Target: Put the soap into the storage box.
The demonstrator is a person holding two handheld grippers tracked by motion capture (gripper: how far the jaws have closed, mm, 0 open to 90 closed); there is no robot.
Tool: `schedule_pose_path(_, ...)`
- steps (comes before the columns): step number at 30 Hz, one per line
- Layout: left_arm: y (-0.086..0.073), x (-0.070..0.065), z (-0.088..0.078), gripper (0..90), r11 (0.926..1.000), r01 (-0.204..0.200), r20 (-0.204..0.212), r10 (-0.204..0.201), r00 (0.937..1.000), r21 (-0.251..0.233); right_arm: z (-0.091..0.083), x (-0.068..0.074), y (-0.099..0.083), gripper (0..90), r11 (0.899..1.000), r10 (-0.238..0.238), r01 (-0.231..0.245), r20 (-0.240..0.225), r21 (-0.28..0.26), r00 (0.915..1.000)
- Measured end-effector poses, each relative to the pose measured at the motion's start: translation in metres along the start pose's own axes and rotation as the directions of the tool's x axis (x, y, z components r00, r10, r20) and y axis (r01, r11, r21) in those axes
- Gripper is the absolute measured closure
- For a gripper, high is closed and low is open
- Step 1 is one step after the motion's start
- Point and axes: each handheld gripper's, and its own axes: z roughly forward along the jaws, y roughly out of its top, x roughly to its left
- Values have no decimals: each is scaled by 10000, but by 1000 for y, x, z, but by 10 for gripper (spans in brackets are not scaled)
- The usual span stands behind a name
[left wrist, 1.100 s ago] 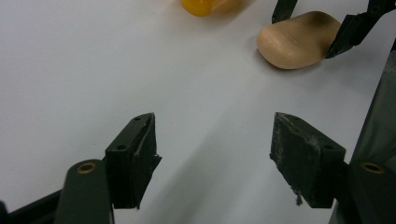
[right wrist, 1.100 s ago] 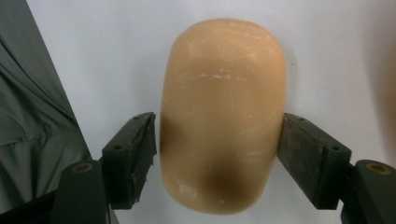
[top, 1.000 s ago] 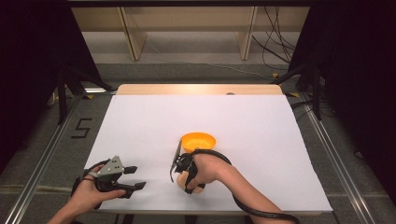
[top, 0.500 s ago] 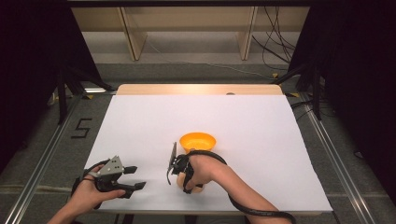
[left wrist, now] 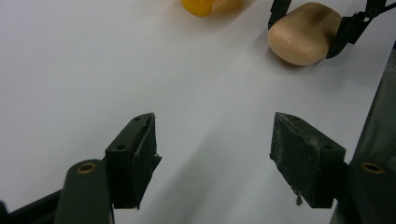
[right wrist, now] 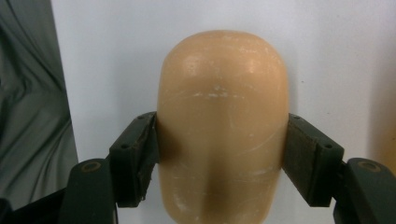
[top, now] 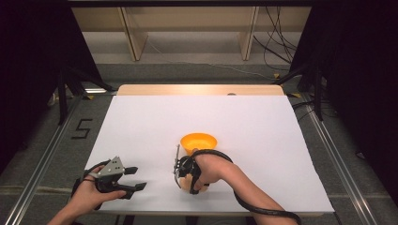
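The tan rounded block (right wrist: pixel 222 126) has no label or writing on it; it sits between the jaws of the right gripper (right wrist: pixel 222 158), which press on both its sides. The left gripper (left wrist: pixel 212 158) is wide apart, holding nothing, with the block ahead of it to the right.

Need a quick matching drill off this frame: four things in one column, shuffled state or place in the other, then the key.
Things:
1. left gripper
2. right gripper
3. orange bowl
4. tan rounded block

States:
A. stands on the white table beyond the right hand
B. jaws apart, nothing between them
C. lies on the table, clamped from both sides
D. jaws pressed against the block's flanks

Pairs: 1-B, 2-D, 3-A, 4-C
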Motion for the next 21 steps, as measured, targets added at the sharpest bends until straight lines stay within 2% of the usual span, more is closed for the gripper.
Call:
schedule_pose_path(2,0,0,0,314,10000,0,24,0,10000,-1,-2,0,-2,338,9993,-357,356,30,62,9994)
schedule_pose_path(4,0,-2,0,314,9996,299,35,-299,9995,-3,-4,-1,-3,338,9974,-712,711,102,104,9974)
schedule_pose_path(5,0,-2,0,314,9996,293,36,-293,9996,4,-5,1,-3,338,9984,-535,534,82,158,9985)
schedule_pose_path(6,0,-1,0,314,9997,214,28,-214,9998,73,-5,-1,-4,338,9971,-762,762,-67,31,9971)
schedule_pose_path(7,0,-1,0,314,9998,209,19,-209,9998,75,-4,-1,-5,338,9968,-794,793,-136,-90,9968)
schedule_pose_path(9,0,-1,0,314,9997,221,24,-221,9998,72,-6,-3,-7,338,9944,-1050,1049,-90,-95,9944)
schedule_pose_path(10,0,-1,0,314,9997,216,19,-216,9998,77,-6,-1,-7,338,9969,-788,788,-117,-16,9968)
schedule_pose_path(13,0,-2,0,314,9995,317,36,-317,9995,-4,-8,-2,-9,338,9945,-1044,1043,-103,-38,9945)
schedule_pose_path(14,0,-2,0,314,9996,296,29,-296,9996,17,-10,-2,-9,338,9942,-1058,1057,38,216,9944)
schedule_pose_path(15,0,-1,0,314,9997,219,20,-219,9998,80,-11,-2,-9,338,9942,-1051,1051,-26,242,9945)
schedule_pose_path(16,0,-1,0,314,9998,199,2,-199,9998,16,-12,0,-11,338,9969,-752,752,-31,233,9972)
schedule_pose_path(17,0,-1,0,314,9998,204,12,-204,9998,83,-12,-2,-11,338,9949,-991,992,-46,203,9951)
schedule_pose_path(19,0,-1,0,314,9997,219,18,-220,9998,85,-12,-2,-12,338,9946,-1023,1023,-27,197,9947)
schedule_pose_path(20,0,-3,1,314,9994,342,63,-342,9994,-40,-14,-2,-14,338,9955,-884,882,29,338,9961)
schedule_pose_path(21,0,-3,1,314,9993,371,65,-371,9993,-38,-15,-3,-15,338,9942,-1033,1032,11,288,9947)
